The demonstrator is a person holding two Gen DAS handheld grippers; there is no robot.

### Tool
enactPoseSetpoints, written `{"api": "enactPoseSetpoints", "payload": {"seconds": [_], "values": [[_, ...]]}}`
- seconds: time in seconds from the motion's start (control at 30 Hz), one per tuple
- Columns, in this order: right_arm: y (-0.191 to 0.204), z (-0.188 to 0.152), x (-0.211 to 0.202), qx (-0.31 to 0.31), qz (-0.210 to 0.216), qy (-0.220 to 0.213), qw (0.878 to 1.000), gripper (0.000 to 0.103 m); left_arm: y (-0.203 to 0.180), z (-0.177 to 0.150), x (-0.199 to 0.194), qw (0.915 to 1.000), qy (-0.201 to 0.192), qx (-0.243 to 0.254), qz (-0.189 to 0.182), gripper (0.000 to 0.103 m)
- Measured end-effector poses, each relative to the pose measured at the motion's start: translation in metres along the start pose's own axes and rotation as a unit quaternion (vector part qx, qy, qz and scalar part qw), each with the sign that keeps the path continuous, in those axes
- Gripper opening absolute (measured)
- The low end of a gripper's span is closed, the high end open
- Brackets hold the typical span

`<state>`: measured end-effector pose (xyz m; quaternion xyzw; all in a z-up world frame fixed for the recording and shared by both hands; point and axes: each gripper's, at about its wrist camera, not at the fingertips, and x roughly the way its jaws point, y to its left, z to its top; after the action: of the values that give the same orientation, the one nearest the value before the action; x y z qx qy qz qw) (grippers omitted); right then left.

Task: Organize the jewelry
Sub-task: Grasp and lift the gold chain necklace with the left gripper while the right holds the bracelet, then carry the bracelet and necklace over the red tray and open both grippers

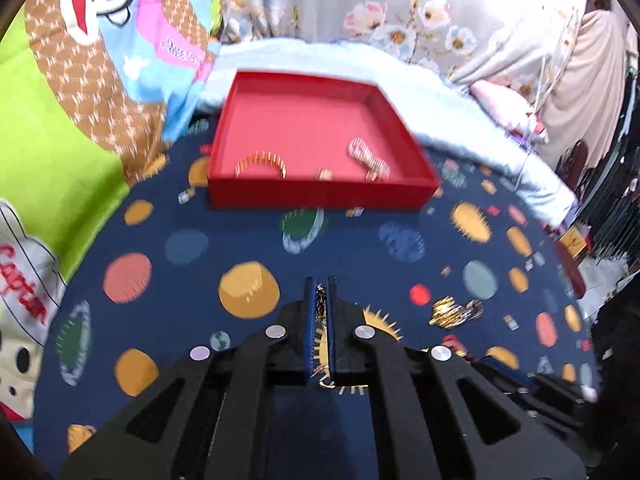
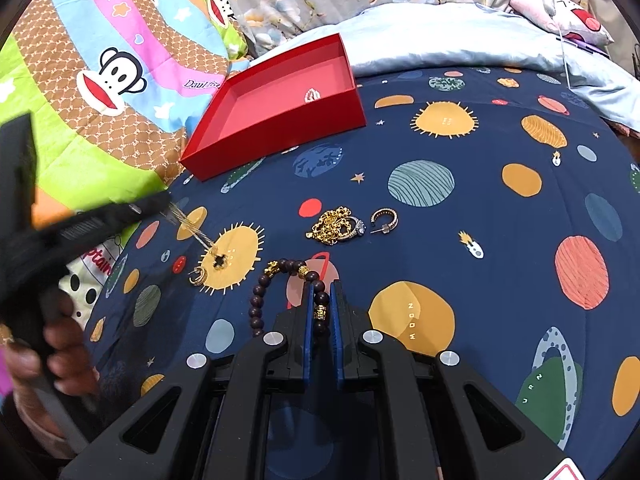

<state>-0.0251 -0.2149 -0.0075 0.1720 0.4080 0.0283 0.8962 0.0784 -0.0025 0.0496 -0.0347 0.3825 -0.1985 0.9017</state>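
A dark blue bedsheet [image 2: 460, 208] printed with planets and suns covers the work surface. A cartoon-monkey quilt [image 2: 100, 80] borders it on the side of the red tray, and a pale blue blanket [image 2: 440, 40] lies bunched behind that tray.

The red tray [image 1: 320, 196], the landmark here, is a shallow open box resting on the sheet. In the left wrist view it contains a gold bangle [image 1: 261, 163] near its front wall, a small gold piece [image 1: 323, 175] beside the bangle, and a pale twisted bracelet [image 1: 369, 159] towards its right wall.

The left gripper [image 1: 321, 292] hangs in front of the tray, well apart from it, its jaws pressed together on a thin gold chain [image 1: 321, 308]. In the right wrist view this chain [image 2: 192, 226] slopes down from the jaws to a dark clover pendant [image 2: 221, 258] over the sheet. A hand [image 2: 60, 352] grips the handle.

The right gripper [image 2: 322, 300] sits farther from the tray, its blue pads clamped on a dark wooden bead bracelet [image 2: 280, 280] with gold beads, whose loop lies on the sheet.

Between the right gripper and the tray lies a heap of gold chain [image 2: 332, 226] with a silver ring [image 2: 356, 227] touching it, and a hoop earring [image 2: 384, 218] just beside. A small gold ring [image 2: 198, 277] lies near the pendant.
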Motion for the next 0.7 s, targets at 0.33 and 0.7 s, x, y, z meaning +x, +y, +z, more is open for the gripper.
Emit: {"api": "enactPoseSetpoints", "payload": {"seconds": [0.33, 0.7], "values": [[0.008, 0.039, -0.032, -0.017, 0.021, -0.036, 0.999, 0.008, -0.007, 0.045, -0.055, 0.998, -0.053, 0.031, -0.016, 0.004], [0.034, 0.167, -0.025, -0.076, 0.04, -0.098, 0.992, 0.008, -0.006, 0.127, -0.039, 0.9925, -0.1, 0.069, 0.008, 0.004]]}}
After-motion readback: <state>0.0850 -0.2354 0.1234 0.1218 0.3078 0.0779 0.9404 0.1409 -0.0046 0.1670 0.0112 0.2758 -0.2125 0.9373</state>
